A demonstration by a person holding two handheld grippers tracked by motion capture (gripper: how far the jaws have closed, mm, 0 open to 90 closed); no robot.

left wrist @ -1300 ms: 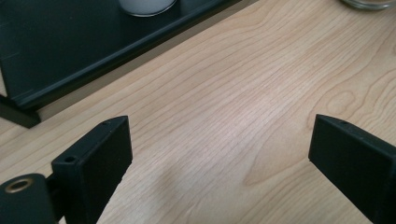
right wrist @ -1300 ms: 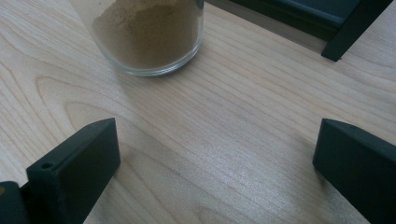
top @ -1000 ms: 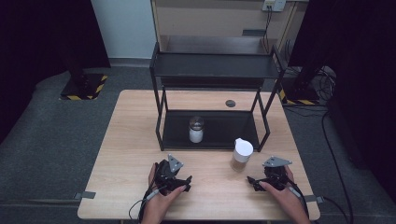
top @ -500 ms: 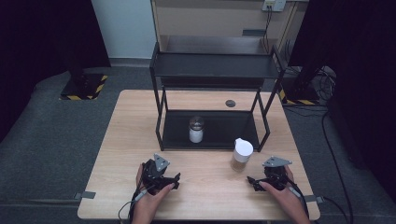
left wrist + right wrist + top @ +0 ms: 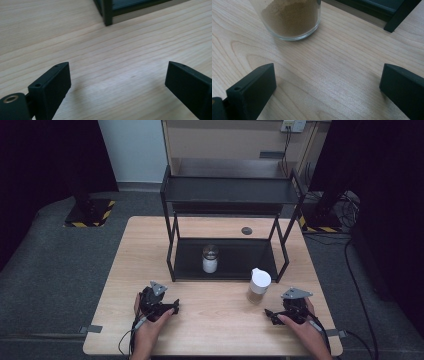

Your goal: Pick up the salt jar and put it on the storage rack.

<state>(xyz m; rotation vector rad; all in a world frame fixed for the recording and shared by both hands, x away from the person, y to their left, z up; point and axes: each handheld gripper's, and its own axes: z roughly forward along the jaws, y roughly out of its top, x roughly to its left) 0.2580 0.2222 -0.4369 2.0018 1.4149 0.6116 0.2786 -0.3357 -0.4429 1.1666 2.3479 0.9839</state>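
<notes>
Near the right claw (image 5: 274,315), the white-lidded jar (image 5: 258,287) stands upright.

On the table (image 5: 220,325), one jar (image 5: 210,259) stands inside the rack (image 5: 227,195), another jar (image 5: 258,287) before it.

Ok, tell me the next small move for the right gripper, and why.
Probably ease the right gripper forward toward the jar with the white lid. Its jaws stand open with nothing between them, and the jar of brown powder stands on the table just ahead, outside the shelf rack.
</notes>
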